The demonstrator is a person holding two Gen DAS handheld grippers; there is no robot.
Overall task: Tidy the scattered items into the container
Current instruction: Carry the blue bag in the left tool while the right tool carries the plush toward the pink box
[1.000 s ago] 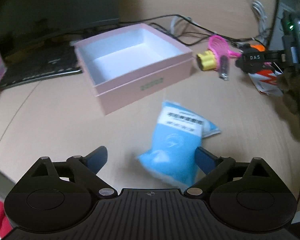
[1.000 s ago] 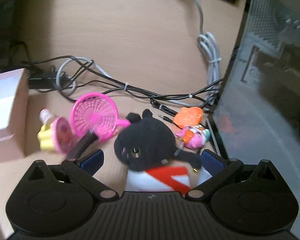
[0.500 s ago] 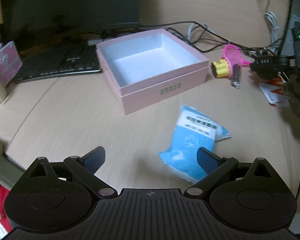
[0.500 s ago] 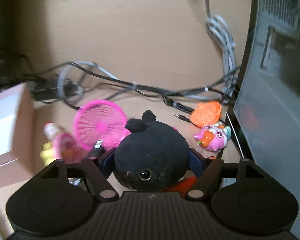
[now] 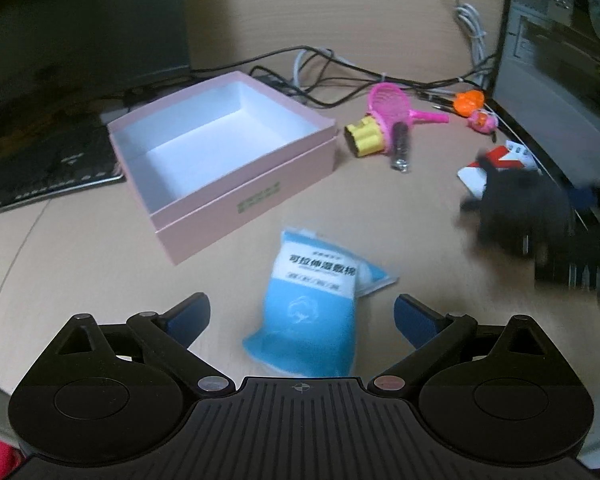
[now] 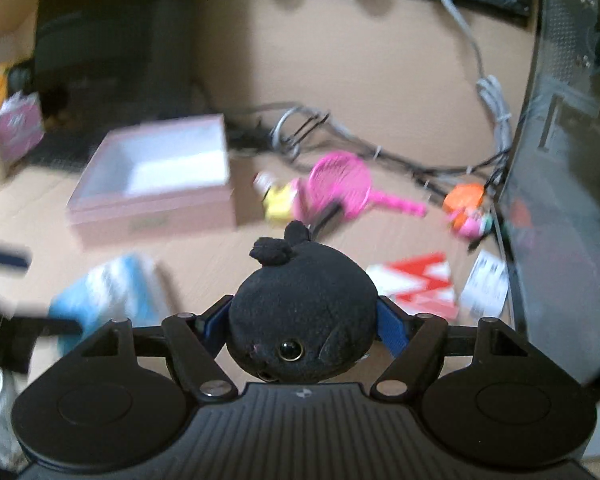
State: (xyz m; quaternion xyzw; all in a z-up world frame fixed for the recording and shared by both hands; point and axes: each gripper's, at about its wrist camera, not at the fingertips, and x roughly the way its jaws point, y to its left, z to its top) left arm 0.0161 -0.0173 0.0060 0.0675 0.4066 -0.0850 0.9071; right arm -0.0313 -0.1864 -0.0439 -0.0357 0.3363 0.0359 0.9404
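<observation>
In the right wrist view, my right gripper (image 6: 304, 322) is shut on a black plush toy (image 6: 304, 312), held above the desk. The same plush shows as a dark blur (image 5: 516, 204) at the right of the left wrist view. The pink open box (image 5: 252, 200), white inside, holds nothing and stands left of centre. My left gripper (image 5: 302, 308) is open over a blue packet (image 5: 312, 300) lying flat on the desk. A pink toy racket (image 5: 388, 102), a yellow toy (image 5: 366, 142), an orange toy (image 5: 468, 100) and a small pink toy (image 5: 485, 120) lie right of the box.
A red and white card (image 6: 416, 284) lies on the desk near the computer case (image 6: 560, 200) on the right. Cables (image 5: 340, 76) run behind the box. A keyboard (image 5: 40, 176) and a dark monitor stand on the left. A dark metal tool (image 5: 400, 148) rests beside the yellow toy.
My right gripper closed on the black plush, lifted it off the red and white card and swung away from the case. My left gripper stayed open over the blue packet, drawing back slightly.
</observation>
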